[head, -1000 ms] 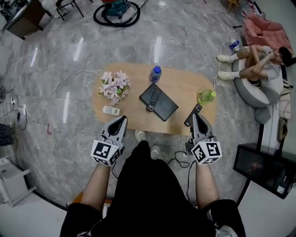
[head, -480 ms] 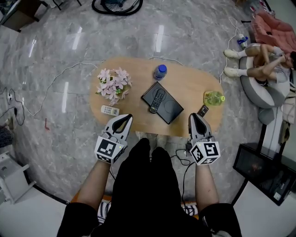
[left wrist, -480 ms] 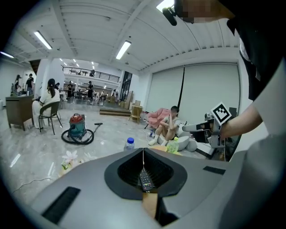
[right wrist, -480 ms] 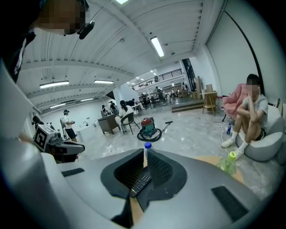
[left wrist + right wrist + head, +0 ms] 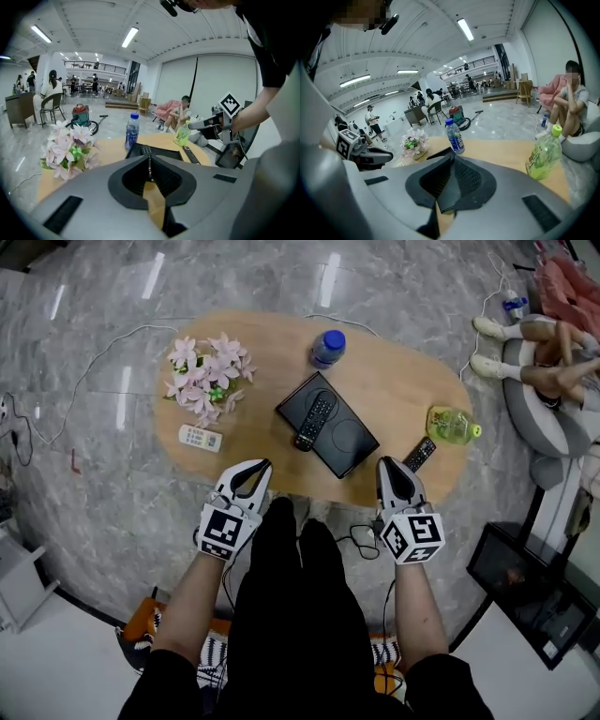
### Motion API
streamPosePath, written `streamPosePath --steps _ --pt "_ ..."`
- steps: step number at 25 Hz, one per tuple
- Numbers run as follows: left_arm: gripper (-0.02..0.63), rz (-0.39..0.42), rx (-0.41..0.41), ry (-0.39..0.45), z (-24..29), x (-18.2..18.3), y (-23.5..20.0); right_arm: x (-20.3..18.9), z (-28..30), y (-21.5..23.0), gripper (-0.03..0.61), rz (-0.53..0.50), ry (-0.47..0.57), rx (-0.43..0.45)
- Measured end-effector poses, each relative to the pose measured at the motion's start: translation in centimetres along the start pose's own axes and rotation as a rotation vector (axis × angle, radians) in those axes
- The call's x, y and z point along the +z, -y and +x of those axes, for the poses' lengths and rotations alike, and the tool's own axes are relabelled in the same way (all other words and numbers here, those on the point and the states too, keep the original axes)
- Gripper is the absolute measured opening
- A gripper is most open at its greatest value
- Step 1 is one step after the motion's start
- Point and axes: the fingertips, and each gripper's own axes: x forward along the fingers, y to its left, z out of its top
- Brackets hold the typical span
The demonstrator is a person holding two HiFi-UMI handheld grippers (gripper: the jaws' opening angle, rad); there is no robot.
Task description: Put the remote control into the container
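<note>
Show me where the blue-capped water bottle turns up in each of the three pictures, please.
Head view: the water bottle stands at the far edge of the table, top centre, right of the pink flowers.
Left gripper view: the water bottle is left of centre, right of the pink flowers.
Right gripper view: the water bottle is at centre, right of the pink flowers.
Shared landmark: the pink flowers, always on its left.
</note>
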Motion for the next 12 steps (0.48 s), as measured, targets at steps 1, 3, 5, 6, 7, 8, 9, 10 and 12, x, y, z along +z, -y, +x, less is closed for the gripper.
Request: streamPosePath --steps 1,3,5,6,7,8,9,10,12 --pt "0.009 -0.003 0.002 -0.007 0.6 -0.8 0.0 -0.9 0.5 0.2 0.012 -0.002 -0.017 0.008" --pt "0.009 0.001 0.004 -0.023 1.8 -2.5 0.0 -2.7 1.5 0.6 0.012 -0.012 -0.053 0.02" --pt "0.009 0.009 0.004 -0.04 2.8 -4.0 0.0 -4.2 2.6 1.0 0.012 -0.026 -0.086 0.028" --pt "0.009 0.008 0.006 -0.045 3.2 -4.6 0.0 -4.8 3.0 1.1 0.012 -0.032 -0.1 0.032" --pt "0.009 0.001 0.009 -0.045 3.5 -5.0 0.0 -5.3 3.4 1.3 0.012 -0.039 -0.112 0.035" --pt "0.009 -0.009 0.014 -0.043 3.6 -5.4 0.1 -5.7 3.8 1.4 0.013 -0.045 -0.12 0.039" --pt "0.009 -0.019 0.019 -0.042 3.8 -5.8 0.1 -6.0 4.1 1.4 0.014 -0.049 -0.127 0.043" --pt "0.009 -0.027 0.022 -0.042 3.9 -6.2 0.1 -6.2 4.5 1.4 0.015 -0.051 -0.132 0.046" --pt "0.009 -0.033 0.025 -0.048 4.1 -7.1 0.2 -6.8 5.3 1.4 0.03 -0.047 -0.144 0.054"
